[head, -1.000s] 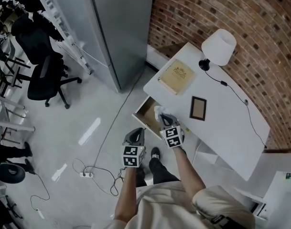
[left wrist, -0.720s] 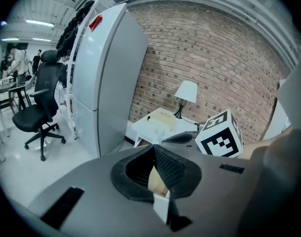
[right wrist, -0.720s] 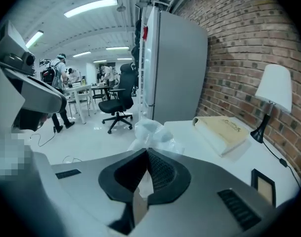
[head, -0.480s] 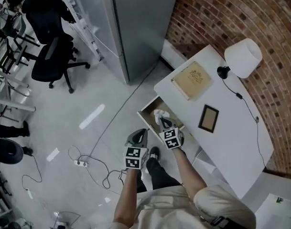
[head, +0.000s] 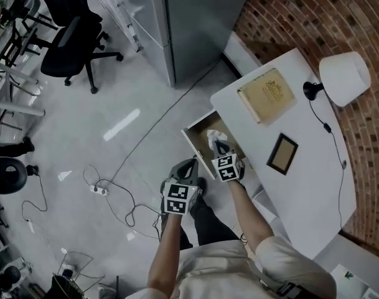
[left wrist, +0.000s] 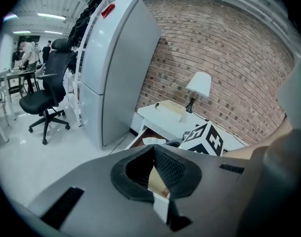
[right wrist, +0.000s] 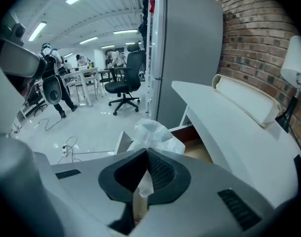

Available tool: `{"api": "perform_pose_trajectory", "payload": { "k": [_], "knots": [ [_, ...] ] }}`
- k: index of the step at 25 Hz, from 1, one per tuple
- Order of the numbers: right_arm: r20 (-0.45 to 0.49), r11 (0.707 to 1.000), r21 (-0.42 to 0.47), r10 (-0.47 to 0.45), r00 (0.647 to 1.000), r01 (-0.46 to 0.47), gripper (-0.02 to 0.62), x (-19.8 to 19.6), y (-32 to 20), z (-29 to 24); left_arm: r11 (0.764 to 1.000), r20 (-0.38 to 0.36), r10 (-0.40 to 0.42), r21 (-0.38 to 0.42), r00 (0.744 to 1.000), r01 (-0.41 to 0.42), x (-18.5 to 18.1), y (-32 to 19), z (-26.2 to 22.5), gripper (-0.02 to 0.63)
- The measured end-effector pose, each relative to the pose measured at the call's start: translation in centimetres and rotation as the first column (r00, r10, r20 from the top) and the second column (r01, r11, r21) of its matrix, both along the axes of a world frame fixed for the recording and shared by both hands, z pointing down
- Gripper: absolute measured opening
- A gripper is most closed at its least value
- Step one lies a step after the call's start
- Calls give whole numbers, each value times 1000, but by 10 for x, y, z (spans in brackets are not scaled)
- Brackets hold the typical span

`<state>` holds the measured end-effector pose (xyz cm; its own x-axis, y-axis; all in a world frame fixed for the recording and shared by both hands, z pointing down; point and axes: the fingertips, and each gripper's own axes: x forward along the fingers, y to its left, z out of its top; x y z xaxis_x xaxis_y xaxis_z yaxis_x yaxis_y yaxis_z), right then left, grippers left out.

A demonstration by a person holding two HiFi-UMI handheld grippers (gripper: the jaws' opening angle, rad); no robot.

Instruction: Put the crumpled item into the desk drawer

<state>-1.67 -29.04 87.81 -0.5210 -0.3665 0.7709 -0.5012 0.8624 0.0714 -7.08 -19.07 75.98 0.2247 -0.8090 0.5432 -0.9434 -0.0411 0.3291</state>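
The crumpled item (right wrist: 152,134) is a wad of thin white plastic, and my right gripper (right wrist: 146,154) is shut on its near end. In the head view the wad (head: 214,136) hangs over the open desk drawer (head: 200,128), just ahead of my right gripper (head: 219,147). The drawer's wooden inside (right wrist: 192,144) shows under the white desk top (right wrist: 239,132). My left gripper (head: 190,165) hovers over the floor beside the drawer's front corner, shut with nothing in it. Its view shows the drawer (left wrist: 143,134) past the closed jaws.
On the white desk (head: 301,185) lie a tan book (head: 267,95), a dark picture frame (head: 282,154) and a white lamp (head: 345,78). A tall grey cabinet (head: 195,17) stands behind the drawer. Cables and a power strip (head: 99,190) trail on the floor, left of my legs.
The head view has swung, so the desk sits further right. My right gripper has kept hold of the wad and carried it slightly further over the drawer. The left gripper has stayed shut alongside.
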Motion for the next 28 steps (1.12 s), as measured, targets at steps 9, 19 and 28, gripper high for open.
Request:
{"api": "perform_pose_trajectory", "payload": {
  "k": [9, 19, 28],
  "knots": [
    [-69, 998, -30, -48, 996, 46, 26, 1, -6, 71, 998, -42, -30, -51, 999, 28, 1, 0, 45, 17],
    [-107, 995, -97, -49, 993, 38, 28, -7, -13, 134, 995, -83, -83, -56, 993, 79, -9, -13, 87, 17],
    [-159, 989, -132, -81, 984, 60, 28, -11, -15, 167, 993, -96, -86, -86, 992, 78, -15, -14, 112, 17]
  ]
}}
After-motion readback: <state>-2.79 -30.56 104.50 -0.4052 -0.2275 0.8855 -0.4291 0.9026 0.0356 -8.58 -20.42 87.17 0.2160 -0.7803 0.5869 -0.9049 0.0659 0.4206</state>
